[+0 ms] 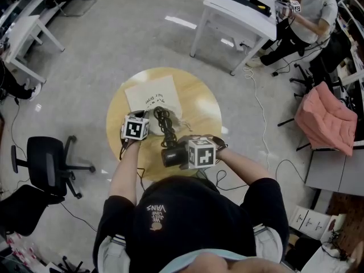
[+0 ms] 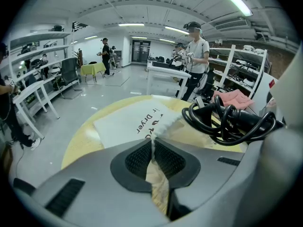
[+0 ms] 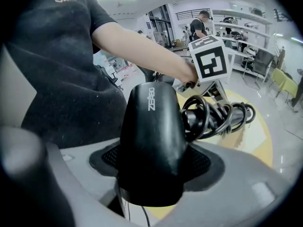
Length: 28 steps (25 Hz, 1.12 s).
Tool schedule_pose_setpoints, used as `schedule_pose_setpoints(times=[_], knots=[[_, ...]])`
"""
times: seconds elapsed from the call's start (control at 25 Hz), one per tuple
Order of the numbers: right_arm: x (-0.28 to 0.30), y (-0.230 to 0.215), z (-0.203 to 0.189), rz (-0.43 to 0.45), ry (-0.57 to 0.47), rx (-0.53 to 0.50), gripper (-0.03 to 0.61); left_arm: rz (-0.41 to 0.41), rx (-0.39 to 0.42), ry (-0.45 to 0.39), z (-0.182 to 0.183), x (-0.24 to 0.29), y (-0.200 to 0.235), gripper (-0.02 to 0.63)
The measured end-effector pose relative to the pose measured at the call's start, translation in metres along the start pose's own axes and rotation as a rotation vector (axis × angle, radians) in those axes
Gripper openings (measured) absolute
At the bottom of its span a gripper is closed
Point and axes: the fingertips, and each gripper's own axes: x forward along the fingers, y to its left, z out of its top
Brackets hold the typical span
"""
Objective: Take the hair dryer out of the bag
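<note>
The black hair dryer is clamped by its barrel between the jaws of my right gripper, which is shut on it just above the round wooden table. In the head view the dryer lies left of the right gripper's marker cube. Its coiled black cord trails toward the flat white bag. My left gripper is shut on a thin edge of the bag; its marker cube sits left of the cord.
A black office chair stands left of the table. Behind it is a white desk with a seated person. A pink cloth hangs at the right, and a cable runs across the floor.
</note>
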Motion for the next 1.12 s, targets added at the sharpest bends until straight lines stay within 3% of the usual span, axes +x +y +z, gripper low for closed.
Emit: schedule_pose_setpoints(times=[0.48, 1.12], knots=[[-0.029, -0.014, 0.024, -0.105, -0.127, 0.049, 0.351, -0.041, 0.016, -0.044, -0.004, -0.009, -0.012, 0.043], [-0.048, -0.015, 0.045, -0.164, -0.294, 0.140, 0.351, -0.070, 0.061, -0.198, 0.014, -0.072, -0.034, 0.060]])
